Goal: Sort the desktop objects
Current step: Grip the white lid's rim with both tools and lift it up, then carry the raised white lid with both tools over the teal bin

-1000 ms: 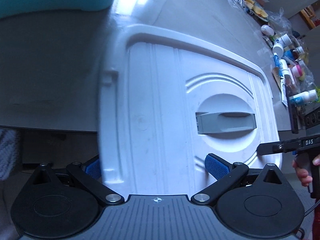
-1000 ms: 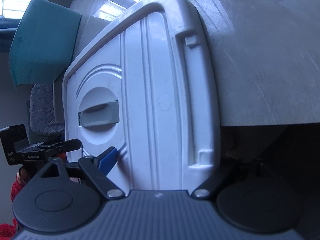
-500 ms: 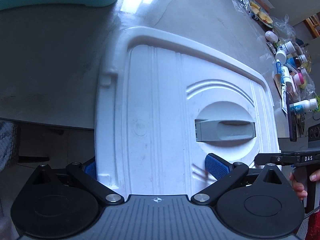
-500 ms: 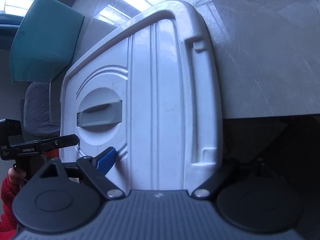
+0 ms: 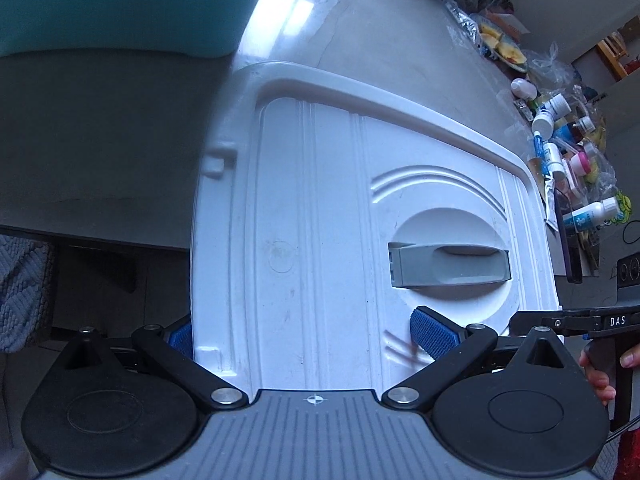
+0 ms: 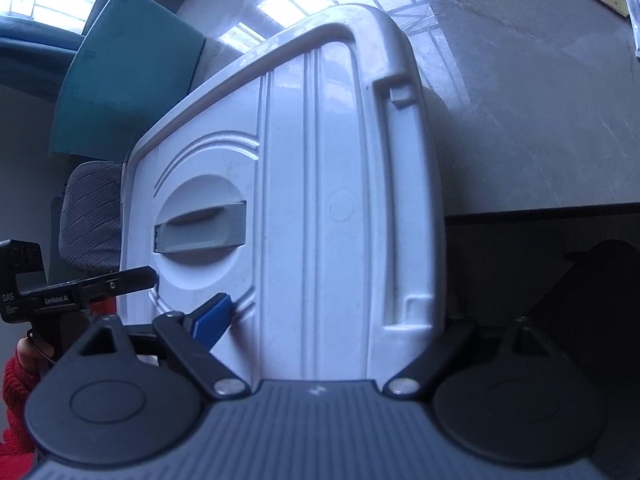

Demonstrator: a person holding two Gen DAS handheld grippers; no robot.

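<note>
Higher now off the grey table (image 5: 392, 40), white lid (image 5: 320, 220) clamped edgewise between left claw (image 5: 304, 334) and right claw (image 6: 320, 320).

Black left gripper (image 5: 304, 330) with blue ribbed pads (image 5: 434, 336), silver screws, red knitted sleeve (image 6: 16, 404)

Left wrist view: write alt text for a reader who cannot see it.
A large white plastic lid with a grey handle fills the view, its near edge between the left gripper's blue pads. It overhangs a grey table. Bottles and bags crowd the far right; the right gripper reaches in beside the lid.
</note>
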